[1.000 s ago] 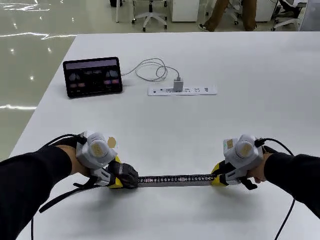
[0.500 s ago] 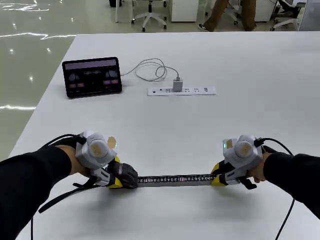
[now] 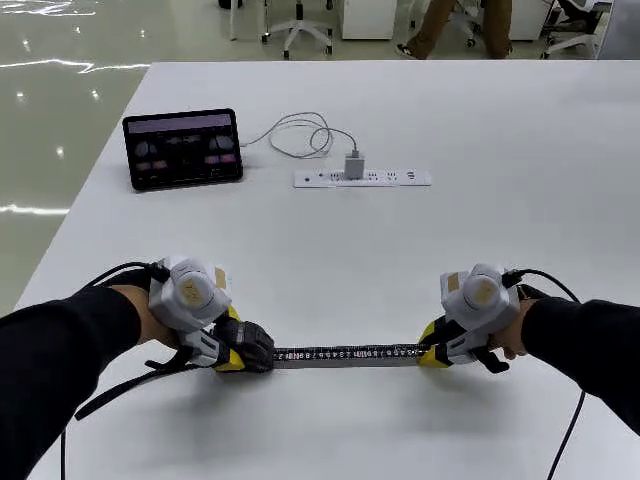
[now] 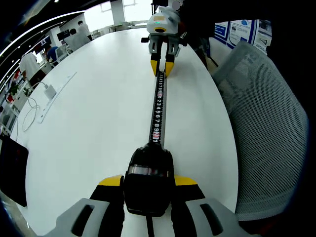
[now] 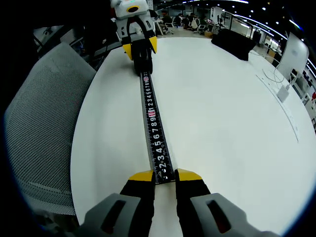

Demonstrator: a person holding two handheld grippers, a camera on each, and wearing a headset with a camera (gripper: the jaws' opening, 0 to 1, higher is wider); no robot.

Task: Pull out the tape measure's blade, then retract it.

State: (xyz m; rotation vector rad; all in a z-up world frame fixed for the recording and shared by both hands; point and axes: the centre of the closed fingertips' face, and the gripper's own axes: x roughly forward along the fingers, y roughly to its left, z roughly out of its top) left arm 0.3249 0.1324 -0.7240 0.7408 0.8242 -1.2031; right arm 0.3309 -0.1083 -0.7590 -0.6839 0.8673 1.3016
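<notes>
Nothing of note has moved in the last second: the drawn-out length between the two grippers looks the same, and the slight shift of the head view is the camera's own.

A black, rounded tape measure case [image 3: 252, 346] [image 4: 148, 168] [image 5: 142, 60] sits low on the near part of the table, on the person's left. The left gripper [image 3: 232, 350] [image 4: 148, 181] [image 5: 139, 47], grey with yellow fingertips, is clamped on it from both sides. From its mouth a black blade [image 3: 350, 353] [image 4: 158, 108] [image 5: 153, 128] printed with white numerals runs straight across and lies flat along the tabletop. Its free end is at the person's right. There the right gripper [image 3: 428, 355] [image 4: 162, 66] [image 5: 164, 176], of the same make, has its jaws drawn in on the blade's tip, one yellow tip at each edge.

Black sleeves [image 3: 50, 350] reach in from both lower corners of the head view. A grey mesh chair back [image 4: 266, 123] [image 5: 39, 128] stands just off the near edge of the broad white table [image 3: 480, 200].

Well beyond the tape, toward the far left, a black tablet [image 3: 182, 148] with a lit screen stands propped. To its right lies a long white power strip [image 3: 385, 179] with a white charger [image 3: 355, 165] plugged in. A looped white cable [image 3: 300, 135] runs from the charger toward the tablet. Office chairs [image 3: 300, 25] stand on the shiny floor past the table.
</notes>
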